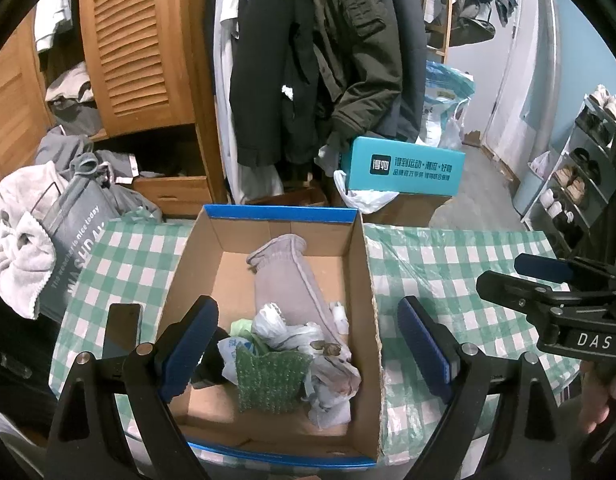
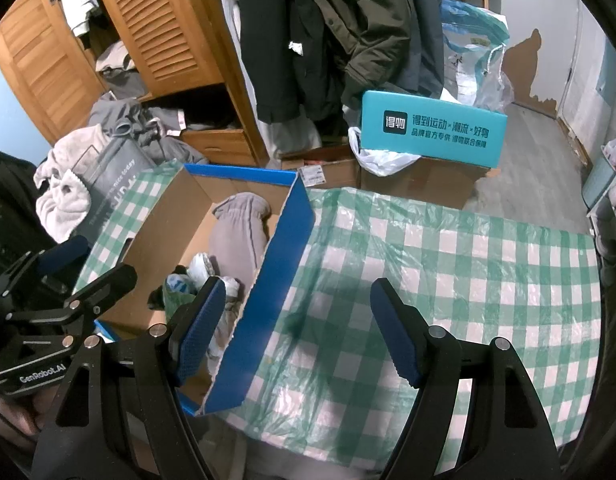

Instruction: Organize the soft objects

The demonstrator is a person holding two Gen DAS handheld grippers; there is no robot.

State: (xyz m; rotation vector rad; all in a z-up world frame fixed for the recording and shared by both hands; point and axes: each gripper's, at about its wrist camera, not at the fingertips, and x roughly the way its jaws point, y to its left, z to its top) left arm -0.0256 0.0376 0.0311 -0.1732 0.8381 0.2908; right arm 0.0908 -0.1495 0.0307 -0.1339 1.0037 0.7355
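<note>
A grey sock (image 1: 291, 280), limp and light, was seen lying in the cardboard box (image 1: 364, 264) beyond the released left claw (image 1: 308, 354), with crumpled plastic bags (image 1: 287, 330) and a green scrubber (image 1: 267, 376). It was judged best pinched mid-body. The right claw (image 2: 297, 332), empty and spread, was held above the checked worktop (image 2: 468, 264).

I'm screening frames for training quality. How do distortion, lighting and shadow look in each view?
Left wrist view: strong fisheye bending, dark corners; dim, bluish light; cardboard box contents sharp. Right wrist view: same curvature; a soft shadow falls on the checked tablecloth between the open right claw fingers; mild sheen on its plastic cover.
</note>
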